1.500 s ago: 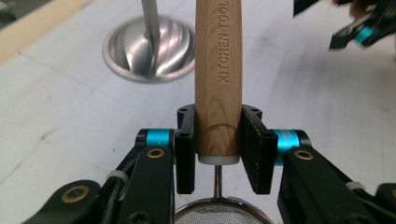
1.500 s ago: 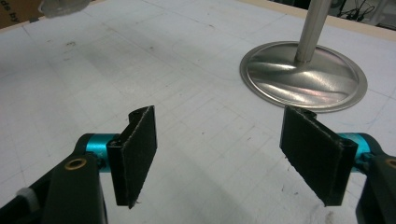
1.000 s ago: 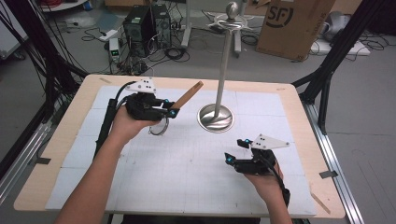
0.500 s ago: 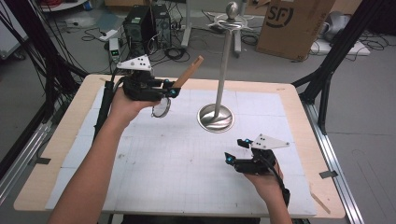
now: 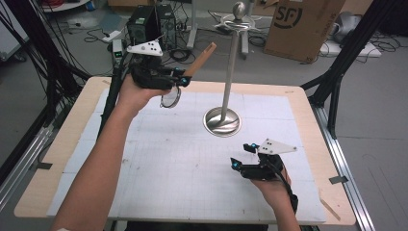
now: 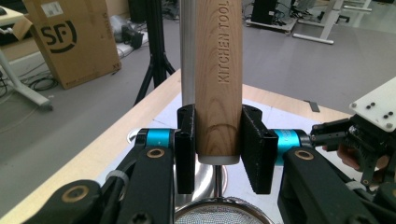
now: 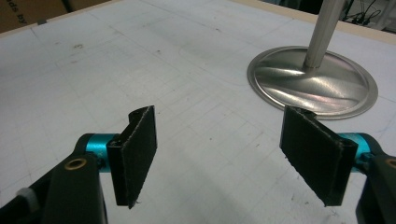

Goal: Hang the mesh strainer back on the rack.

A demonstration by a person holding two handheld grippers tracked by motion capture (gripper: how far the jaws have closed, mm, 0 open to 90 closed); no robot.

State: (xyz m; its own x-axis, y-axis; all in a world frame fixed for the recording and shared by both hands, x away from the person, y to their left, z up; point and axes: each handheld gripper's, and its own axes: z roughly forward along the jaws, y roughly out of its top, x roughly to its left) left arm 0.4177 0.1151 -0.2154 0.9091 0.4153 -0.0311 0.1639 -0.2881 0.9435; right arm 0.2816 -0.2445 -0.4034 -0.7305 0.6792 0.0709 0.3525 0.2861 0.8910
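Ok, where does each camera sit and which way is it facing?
High view: above the person's side, looking forward and down at the white gridded table mat; both forearms, left claw, right claw.
Left gripper view: on the left claw, clamped on the wooden strainer handle.
Right gripper view: on the open right claw, low over the mat.
Shared: the steel round-based stand.

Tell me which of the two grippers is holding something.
The left gripper: its jaws clamp the wooden handle of a mesh strainer. The right gripper stands open and empty.
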